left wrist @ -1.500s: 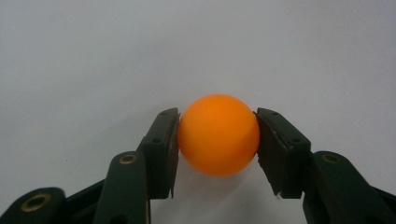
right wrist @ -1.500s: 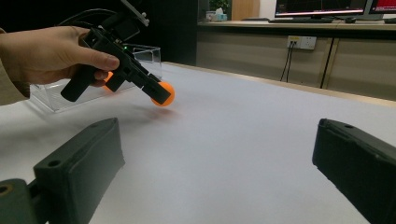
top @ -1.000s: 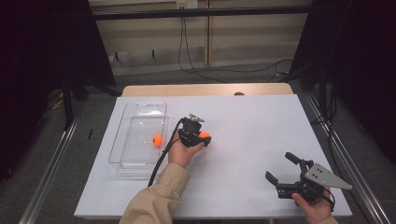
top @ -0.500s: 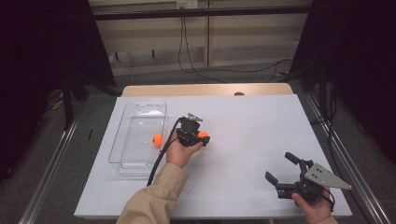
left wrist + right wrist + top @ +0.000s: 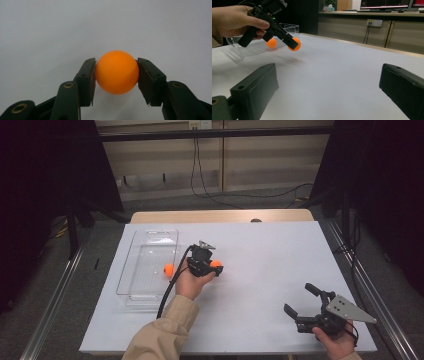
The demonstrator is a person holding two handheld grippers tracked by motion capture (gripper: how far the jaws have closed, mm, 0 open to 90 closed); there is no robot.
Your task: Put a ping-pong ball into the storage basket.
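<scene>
High view, left to right: clear tray [image 5: 150,265] holding one orange ball [image 5: 169,269]; left gripper [image 5: 212,268], fingers clamped on a second orange ball [image 5: 116,72] above the white bench [image 5: 270,260]; right gripper [image 5: 301,301], fingers wide and empty. Risk: the smooth ball, pinched at two small contacts, could squirt free and roll off.

The orange ball [image 5: 116,72] looks like smooth plastic with a soft sheen. The left gripper [image 5: 116,75] has matt black pads [image 5: 87,82]. The bin [image 5: 148,265] is clear glossy plastic. The table [image 5: 270,260] is matt white, its far edge pale wood.
</scene>
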